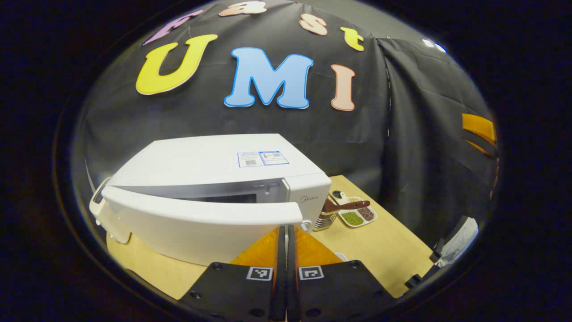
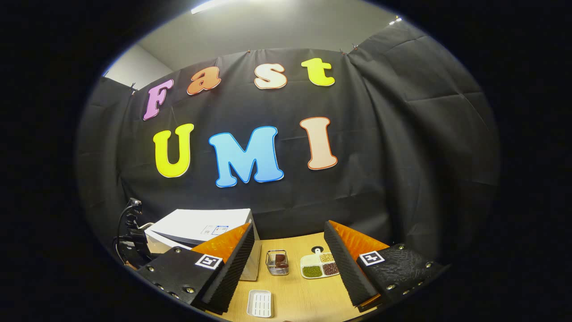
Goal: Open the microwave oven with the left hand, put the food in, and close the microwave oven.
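The microwave (image 1: 214, 179) stands on the wooden table (image 1: 389, 250) against the black cloth wall, its door (image 1: 201, 219) swung partly open toward the camera. The left gripper (image 1: 286, 250) sits just at the door's free edge with its fingers pressed together, nothing between them. Right of the microwave stand a small wire basket (image 2: 277, 262) and a divided dish of beans (image 2: 319, 266); a white ridged tray (image 2: 259, 303) lies nearer. The right gripper (image 2: 290, 268) hangs above the table, jaws spread wide and empty
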`<state>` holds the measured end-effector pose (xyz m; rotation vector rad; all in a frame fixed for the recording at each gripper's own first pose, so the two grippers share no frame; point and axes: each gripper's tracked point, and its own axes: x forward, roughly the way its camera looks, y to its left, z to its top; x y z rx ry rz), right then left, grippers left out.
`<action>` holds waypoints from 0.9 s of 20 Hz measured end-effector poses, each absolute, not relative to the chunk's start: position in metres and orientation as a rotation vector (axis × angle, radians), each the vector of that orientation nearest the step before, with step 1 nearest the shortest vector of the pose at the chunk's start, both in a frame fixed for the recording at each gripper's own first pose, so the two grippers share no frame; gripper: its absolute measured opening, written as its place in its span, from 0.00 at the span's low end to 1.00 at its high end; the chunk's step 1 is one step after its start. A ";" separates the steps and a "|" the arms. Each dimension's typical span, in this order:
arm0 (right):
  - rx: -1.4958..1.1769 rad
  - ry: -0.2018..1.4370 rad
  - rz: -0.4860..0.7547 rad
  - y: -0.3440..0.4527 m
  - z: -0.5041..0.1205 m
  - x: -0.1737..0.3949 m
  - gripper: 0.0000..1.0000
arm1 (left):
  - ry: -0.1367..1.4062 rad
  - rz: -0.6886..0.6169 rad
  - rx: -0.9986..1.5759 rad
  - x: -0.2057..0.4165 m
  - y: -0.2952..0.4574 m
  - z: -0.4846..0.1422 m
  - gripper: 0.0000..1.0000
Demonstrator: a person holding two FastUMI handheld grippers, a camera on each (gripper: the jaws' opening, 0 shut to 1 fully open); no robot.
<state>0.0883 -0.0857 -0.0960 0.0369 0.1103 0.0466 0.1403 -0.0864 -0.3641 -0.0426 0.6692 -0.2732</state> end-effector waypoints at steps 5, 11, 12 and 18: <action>-0.021 0.099 0.068 -0.081 -0.092 0.091 0.95 | 0.656 -0.250 -0.060 0.154 -0.089 -0.368 0.07; -0.015 0.108 0.084 -0.076 -0.094 0.097 0.95 | 0.653 -0.234 -0.084 0.172 -0.090 -0.371 0.07; -0.015 0.108 0.082 -0.077 -0.095 0.097 0.95 | 0.649 -0.230 -0.088 0.175 -0.089 -0.370 0.07; -0.010 0.119 0.072 -0.076 -0.097 0.100 0.95 | 0.646 -0.229 -0.106 0.180 -0.089 -0.373 0.07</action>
